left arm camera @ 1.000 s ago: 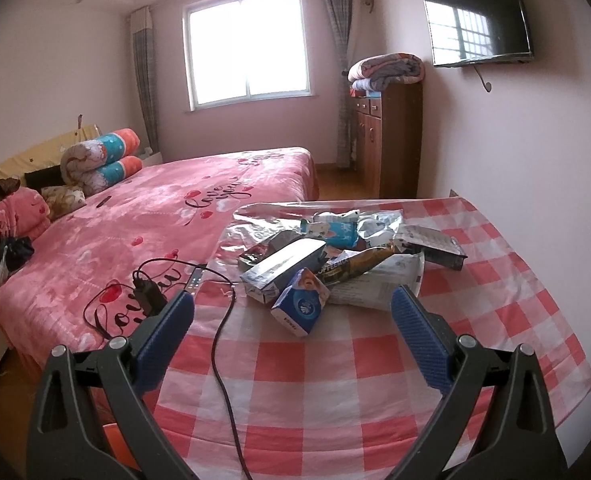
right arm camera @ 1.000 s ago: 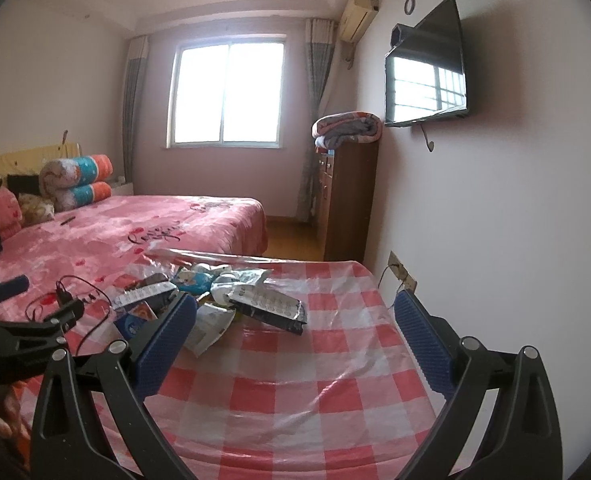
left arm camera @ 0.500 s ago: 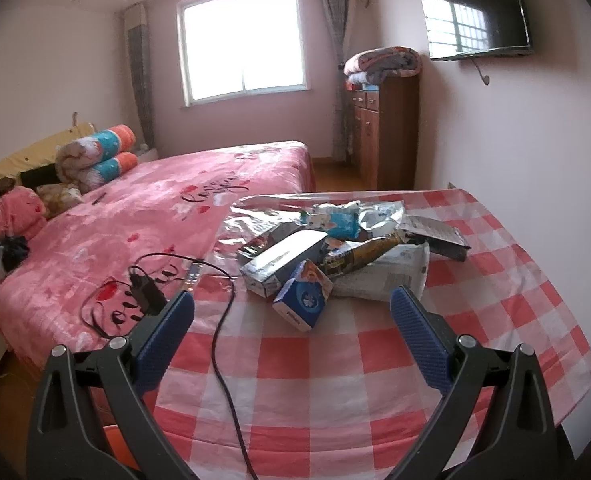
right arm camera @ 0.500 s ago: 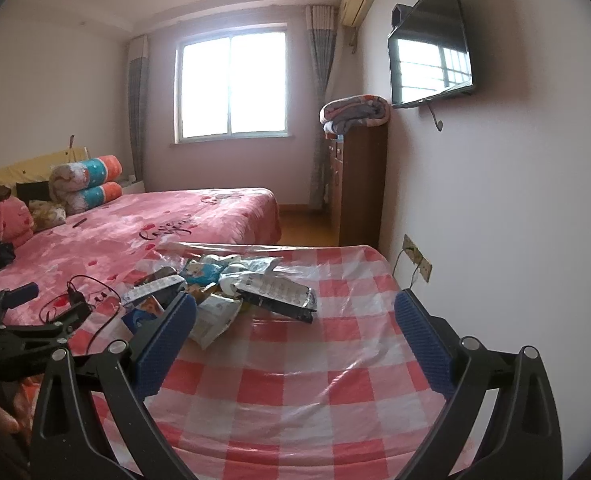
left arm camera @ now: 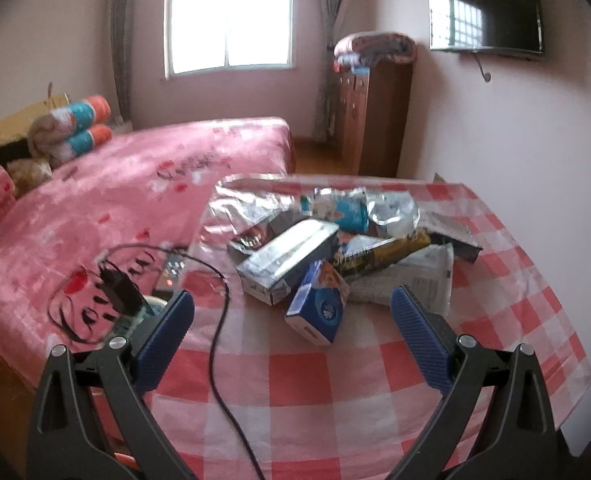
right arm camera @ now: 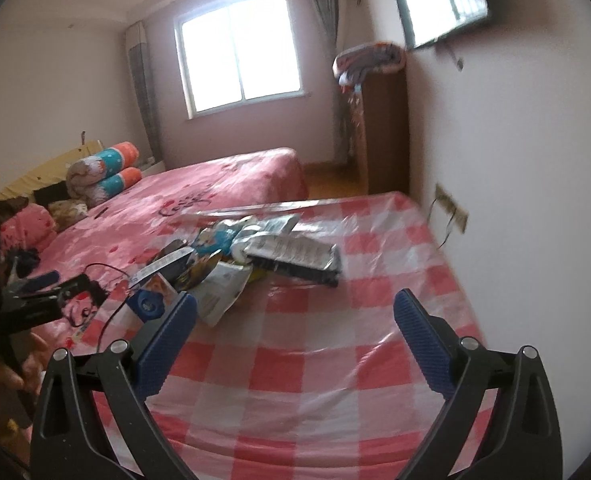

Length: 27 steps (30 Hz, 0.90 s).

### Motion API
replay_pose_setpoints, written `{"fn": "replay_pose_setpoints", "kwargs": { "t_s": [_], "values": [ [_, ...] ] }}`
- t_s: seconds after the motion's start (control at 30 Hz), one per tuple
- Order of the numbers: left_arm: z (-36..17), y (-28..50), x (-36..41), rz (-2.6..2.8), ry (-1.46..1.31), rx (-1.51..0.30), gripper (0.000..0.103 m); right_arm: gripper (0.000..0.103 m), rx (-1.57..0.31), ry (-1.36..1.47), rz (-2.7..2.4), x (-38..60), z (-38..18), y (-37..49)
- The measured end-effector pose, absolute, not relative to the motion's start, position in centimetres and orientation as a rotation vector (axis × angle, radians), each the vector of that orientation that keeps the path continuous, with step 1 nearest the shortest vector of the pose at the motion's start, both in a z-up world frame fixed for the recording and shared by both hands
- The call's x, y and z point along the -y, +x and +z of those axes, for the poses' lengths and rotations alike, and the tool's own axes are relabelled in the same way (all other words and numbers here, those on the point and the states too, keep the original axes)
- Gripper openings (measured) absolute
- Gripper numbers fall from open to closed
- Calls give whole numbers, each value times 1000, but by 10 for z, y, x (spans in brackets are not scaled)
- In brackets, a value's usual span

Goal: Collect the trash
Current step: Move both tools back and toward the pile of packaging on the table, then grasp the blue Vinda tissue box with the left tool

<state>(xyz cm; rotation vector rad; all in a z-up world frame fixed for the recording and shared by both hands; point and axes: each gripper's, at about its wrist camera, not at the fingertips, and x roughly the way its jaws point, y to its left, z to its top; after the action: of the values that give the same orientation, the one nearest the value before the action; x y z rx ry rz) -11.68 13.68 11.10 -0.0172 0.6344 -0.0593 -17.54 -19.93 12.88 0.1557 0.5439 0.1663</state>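
Observation:
A pile of trash (left arm camera: 335, 252) lies on a table with a red-and-white checked cloth (left arm camera: 335, 392): a blue box (left arm camera: 317, 312), a long grey carton (left arm camera: 287, 256), a dark wrapper, a white bag and foil packets. My left gripper (left arm camera: 291, 320) is open and empty, just short of the blue box. The pile also shows in the right wrist view (right arm camera: 247, 260). My right gripper (right arm camera: 295, 320) is open and empty over the cloth (right arm camera: 315, 380), to the right of the pile. The left gripper (right arm camera: 43, 300) shows at that view's left edge.
A black cable (left arm camera: 219, 340) runs across the cloth to a charger (left arm camera: 119, 292) on the pink bed (left arm camera: 115, 208) at the left. A wooden cabinet (left arm camera: 375, 120) and a wall television (left arm camera: 487, 8) stand along the right wall. A wall socket (right arm camera: 451, 208) is beside the table.
Both grippers have moved closer to the pile and tilted down toward the table. The right wrist view has swung left. Both stay open.

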Motion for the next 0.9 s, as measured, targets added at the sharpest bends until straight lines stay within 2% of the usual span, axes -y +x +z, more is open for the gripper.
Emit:
{"fn": "replay_pose_setpoints", "kwargs": {
  "t_s": [0.03, 0.1, 0.4, 0.53, 0.67, 0.9],
  "values": [
    [107, -114, -138, -68, -37, -644, 99, 96, -554, 166, 178, 199, 126, -172],
    [96, -108, -134, -86, -53, -667, 99, 78, -598, 221, 229, 197, 117, -159],
    [63, -79, -110, -104, 54, -715, 97, 75, -763, 495, 444, 187, 70, -100],
    [55, -63, -116, -103, 29, -743, 95, 60, -799, 578, 533, 179, 57, -77],
    [45, -48, -124, -105, -20, -784, 86, 53, -816, 617, 608, 168, 50, -59],
    [30, -35, -130, -118, -98, -834, 69, 52, -851, 612, 636, 152, 41, -35]
  ]
}}
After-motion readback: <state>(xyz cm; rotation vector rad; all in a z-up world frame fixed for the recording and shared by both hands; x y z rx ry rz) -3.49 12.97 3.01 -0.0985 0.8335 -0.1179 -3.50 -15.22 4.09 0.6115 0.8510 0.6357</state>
